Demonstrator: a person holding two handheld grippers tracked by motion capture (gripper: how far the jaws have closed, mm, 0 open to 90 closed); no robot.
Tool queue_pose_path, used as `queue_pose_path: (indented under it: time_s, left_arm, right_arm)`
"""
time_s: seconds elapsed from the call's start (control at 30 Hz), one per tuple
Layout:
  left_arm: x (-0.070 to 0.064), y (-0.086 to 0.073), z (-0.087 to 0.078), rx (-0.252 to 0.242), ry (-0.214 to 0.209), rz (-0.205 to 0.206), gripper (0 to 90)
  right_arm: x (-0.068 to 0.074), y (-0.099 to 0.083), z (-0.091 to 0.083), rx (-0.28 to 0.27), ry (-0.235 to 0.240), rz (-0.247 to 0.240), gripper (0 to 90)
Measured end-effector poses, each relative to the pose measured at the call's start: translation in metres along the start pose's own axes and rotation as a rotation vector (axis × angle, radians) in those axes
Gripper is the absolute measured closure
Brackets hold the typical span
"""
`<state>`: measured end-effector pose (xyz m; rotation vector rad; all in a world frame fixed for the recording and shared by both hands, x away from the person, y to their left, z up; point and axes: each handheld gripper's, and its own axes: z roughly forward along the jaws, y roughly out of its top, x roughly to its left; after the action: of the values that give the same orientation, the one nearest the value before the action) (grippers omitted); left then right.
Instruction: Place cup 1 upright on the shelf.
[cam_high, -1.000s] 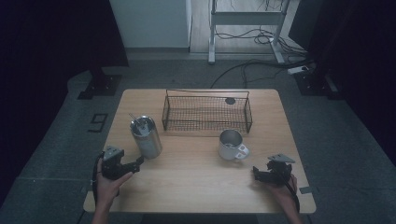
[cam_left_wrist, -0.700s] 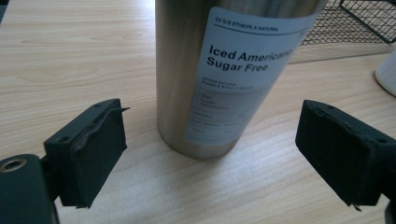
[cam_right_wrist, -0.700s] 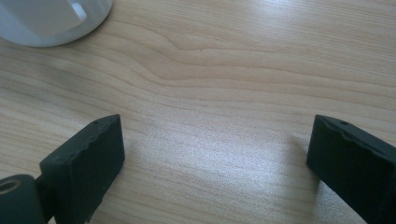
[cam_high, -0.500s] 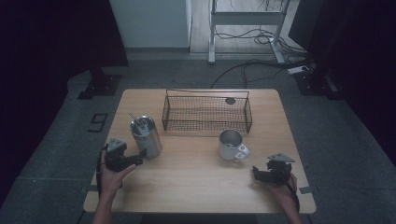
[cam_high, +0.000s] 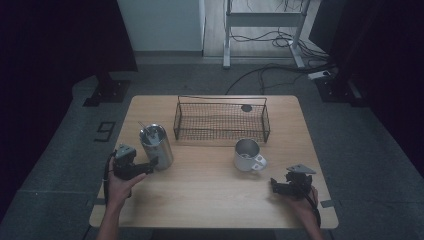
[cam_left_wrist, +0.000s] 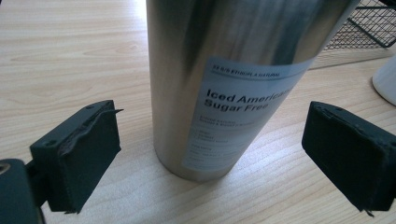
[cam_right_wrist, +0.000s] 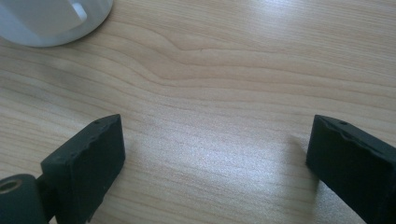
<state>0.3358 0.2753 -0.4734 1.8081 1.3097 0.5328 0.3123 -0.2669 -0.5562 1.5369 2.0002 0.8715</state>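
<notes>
A steel tumbler (cam_high: 156, 145) with a white label stands upright at the table's left, a thin straw or stirrer in its mouth. My left gripper (cam_high: 150, 163) is open right at its base; in the left gripper view the tumbler (cam_left_wrist: 224, 84) rises just beyond the two spread jaws, apart from both. A white mug (cam_high: 247, 155) with its handle toward the front right stands right of centre. My right gripper (cam_high: 276, 184) rests open near the front right edge; its view has the mug's base (cam_right_wrist: 51, 18) at top left and bare wood between the jaws.
A black wire basket (cam_high: 221, 120) stands at the back middle of the wooden table (cam_high: 210, 200), with a small dark round thing (cam_high: 246, 107) by its far right corner. Cables and a metal stand lie on the floor beyond the table.
My left gripper has moved forward and right toward the tumbler, its jaws now at the tumbler's base. The right gripper has stayed put.
</notes>
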Motion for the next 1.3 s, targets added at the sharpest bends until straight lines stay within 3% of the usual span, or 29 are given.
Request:
queue_pose_path:
  time_s: [0.57,0.97,1.3]
  left_arm:
    - [-0.004,0.016,0.01,-0.008,-0.017,0.022,4.0]
    - [-0.006,0.022,0.023,0.011,-0.004,0.036,3.4]
    - [-0.011,0.032,0.035,-0.003,0.018,0.049,2.4]
  right_arm:
    - [0.0,0.0,0.0,-0.001,0.003,-0.002,4.5]
    - [0.0,0.0,0.0,-0.001,0.003,-0.002,4.5]
    - [0.0,0.0,0.0,-0.001,0.003,-0.002,4.5]
